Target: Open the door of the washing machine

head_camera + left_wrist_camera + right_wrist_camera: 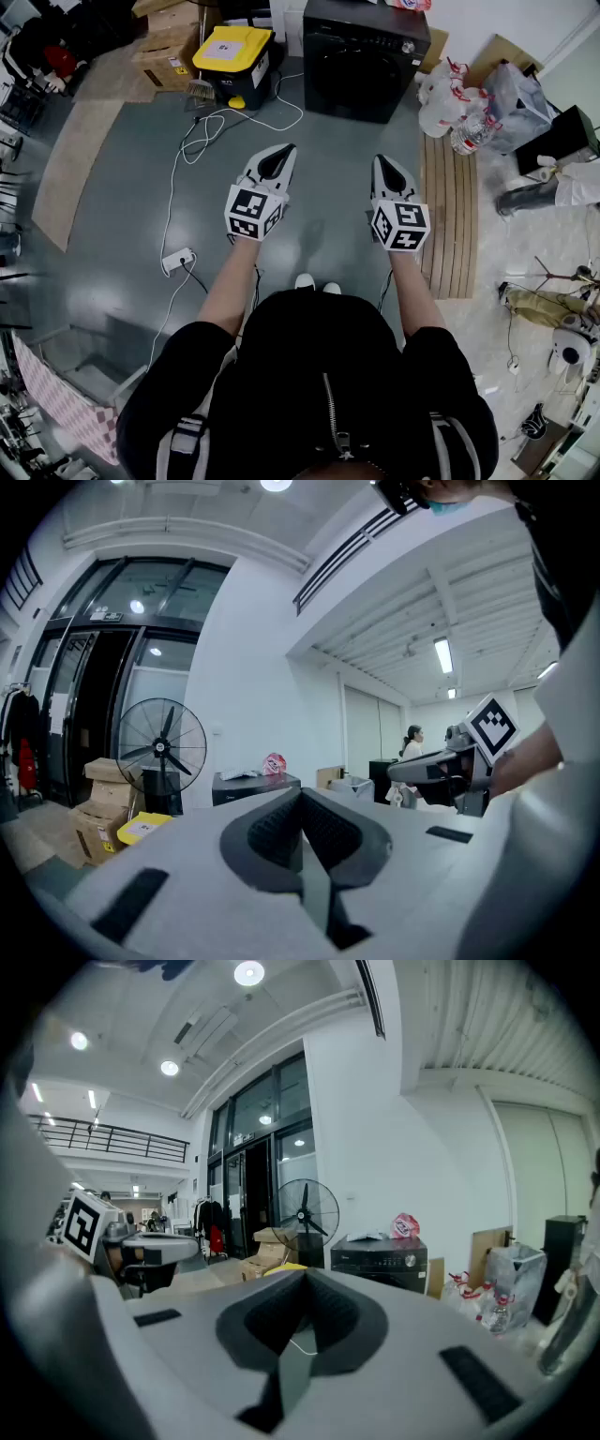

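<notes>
Grey floor (112, 187) fills the frame. Left gripper (285, 149) and right gripper (379, 160) reach forward side by side, jaws together, empty; washing machine (361, 56) well apart, top centre.

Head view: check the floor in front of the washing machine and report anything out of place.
A white cable lies loose on the floor. It runs from a power strip in loops toward the washing machine, so it may be a trip hazard on the approach. Nothing looks spilled or broken.

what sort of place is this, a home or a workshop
Probably a workshop or test hall, not a home: the washing machine stands on a grey floor with cardboard boxes, a power strip and a pedestal fan.
</notes>
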`<action>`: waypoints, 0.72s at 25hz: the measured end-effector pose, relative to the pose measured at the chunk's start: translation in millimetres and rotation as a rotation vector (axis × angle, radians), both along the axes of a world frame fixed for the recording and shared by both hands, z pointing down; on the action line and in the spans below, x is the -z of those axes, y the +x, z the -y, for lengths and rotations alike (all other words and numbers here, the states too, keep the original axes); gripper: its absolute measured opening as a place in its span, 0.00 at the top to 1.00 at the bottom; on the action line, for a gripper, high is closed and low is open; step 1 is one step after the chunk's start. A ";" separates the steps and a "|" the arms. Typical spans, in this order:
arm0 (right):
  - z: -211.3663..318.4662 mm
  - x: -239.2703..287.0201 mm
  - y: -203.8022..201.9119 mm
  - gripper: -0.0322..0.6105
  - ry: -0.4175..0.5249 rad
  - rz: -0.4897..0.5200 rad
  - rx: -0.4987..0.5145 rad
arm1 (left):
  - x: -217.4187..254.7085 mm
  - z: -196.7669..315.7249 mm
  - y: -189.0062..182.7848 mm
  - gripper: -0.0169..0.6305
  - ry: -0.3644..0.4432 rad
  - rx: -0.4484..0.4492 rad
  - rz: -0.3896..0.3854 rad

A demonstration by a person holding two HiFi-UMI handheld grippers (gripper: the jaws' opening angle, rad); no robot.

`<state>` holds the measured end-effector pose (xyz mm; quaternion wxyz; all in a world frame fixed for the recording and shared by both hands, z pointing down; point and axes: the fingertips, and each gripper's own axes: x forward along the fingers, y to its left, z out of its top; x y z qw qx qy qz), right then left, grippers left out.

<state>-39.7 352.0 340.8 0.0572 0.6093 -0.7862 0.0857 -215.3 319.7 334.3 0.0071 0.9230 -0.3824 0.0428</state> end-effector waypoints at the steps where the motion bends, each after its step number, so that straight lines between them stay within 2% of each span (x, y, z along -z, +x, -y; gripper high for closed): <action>1: -1.4 0.9 -1.6 0.95 0.006 0.005 0.008 | -0.2 -1.0 -0.4 0.97 -0.003 0.002 -0.001; 11: -8.7 1.1 -20.2 0.94 0.046 0.016 0.040 | -14.8 -10.4 -7.9 0.97 -0.019 -0.005 -0.009; 18: -2.0 -13.5 -17.1 0.94 0.014 0.031 0.017 | -29.3 0.6 -1.1 0.97 -0.043 -0.025 0.012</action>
